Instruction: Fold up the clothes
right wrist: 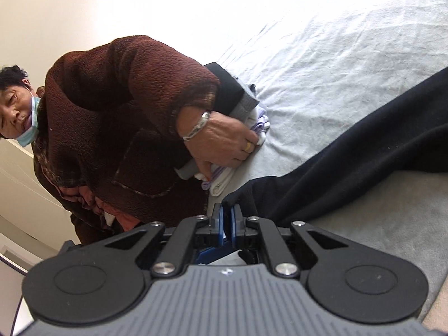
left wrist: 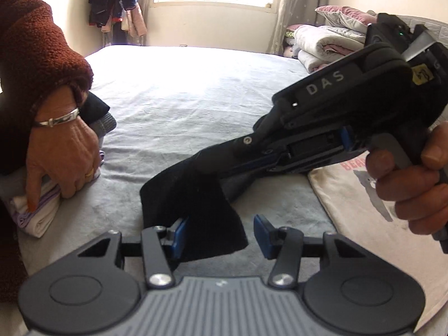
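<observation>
A black garment [left wrist: 196, 204] hangs from my right gripper [left wrist: 212, 159], which comes in from the right, held by a hand, just above the grey bed sheet [left wrist: 182, 98]. In the right wrist view the right gripper [right wrist: 227, 218] has its blue pads pressed together on the garment's edge, and the rest of the black garment [right wrist: 364, 145] trails off to the right across the bed. My left gripper [left wrist: 220, 233] stands open around the cloth's lower end. The cloth lies against its left pad [left wrist: 179, 235], with a gap to the right one.
Another person in a brown fleece jacket [right wrist: 126, 106] bends over the bed's left edge, one hand [left wrist: 64, 151] pressing a stack of folded clothes [left wrist: 42, 212]. A white printed T-shirt [left wrist: 350, 196] lies at right. Folded quilts [left wrist: 322, 44] are piled at the far right corner.
</observation>
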Tool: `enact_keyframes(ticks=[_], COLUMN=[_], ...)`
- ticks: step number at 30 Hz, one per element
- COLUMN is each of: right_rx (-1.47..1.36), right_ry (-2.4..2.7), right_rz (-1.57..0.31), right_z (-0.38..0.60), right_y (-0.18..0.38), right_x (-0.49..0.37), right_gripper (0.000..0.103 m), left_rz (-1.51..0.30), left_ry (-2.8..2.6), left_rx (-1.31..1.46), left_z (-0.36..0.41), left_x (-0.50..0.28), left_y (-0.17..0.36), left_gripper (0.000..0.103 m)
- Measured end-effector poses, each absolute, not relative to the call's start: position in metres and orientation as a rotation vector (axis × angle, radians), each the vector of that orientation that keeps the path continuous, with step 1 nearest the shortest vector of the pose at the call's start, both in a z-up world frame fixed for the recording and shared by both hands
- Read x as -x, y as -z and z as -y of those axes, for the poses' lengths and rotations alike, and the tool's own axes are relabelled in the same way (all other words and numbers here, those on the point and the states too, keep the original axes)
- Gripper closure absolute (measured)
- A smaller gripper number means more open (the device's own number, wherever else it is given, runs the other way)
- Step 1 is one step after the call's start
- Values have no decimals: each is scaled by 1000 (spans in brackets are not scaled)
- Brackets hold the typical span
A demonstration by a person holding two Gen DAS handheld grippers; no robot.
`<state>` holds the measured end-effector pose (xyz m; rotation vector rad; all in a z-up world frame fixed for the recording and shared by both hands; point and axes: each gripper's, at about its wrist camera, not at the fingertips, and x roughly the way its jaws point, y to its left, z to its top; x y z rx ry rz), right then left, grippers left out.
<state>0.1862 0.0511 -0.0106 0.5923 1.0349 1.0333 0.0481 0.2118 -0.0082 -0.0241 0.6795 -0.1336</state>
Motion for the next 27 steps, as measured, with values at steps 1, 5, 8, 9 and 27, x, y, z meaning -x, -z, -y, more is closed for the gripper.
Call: enact_keyframes(ticks=[1,5,8,9,27], right_rx=[-599,-561,-558,-553,-294], right_ry=[-1044,-1054,-1031,-1005,-487], right_rz=[-1029,-996,-967,-948,-899], right_z=[-54,-60,-53,-47,0], right_y=[5,-8,-12,-13,66], right_x=[-187,-186,-189,-192,-242], right_gripper=[95,95,87,87,87], left_rz=[-669,-619,-552,-529,-303], left_ry=[96,0,-32,-47,-174], left_rx=[33,123,189,213,401], left_z=[-214,-237,-258,-267,-314], left_x=[-49,-54,-56,-57,-107], left_y=[6,-6,-18,-22,-63], left_gripper=[70,97,97,97,97])
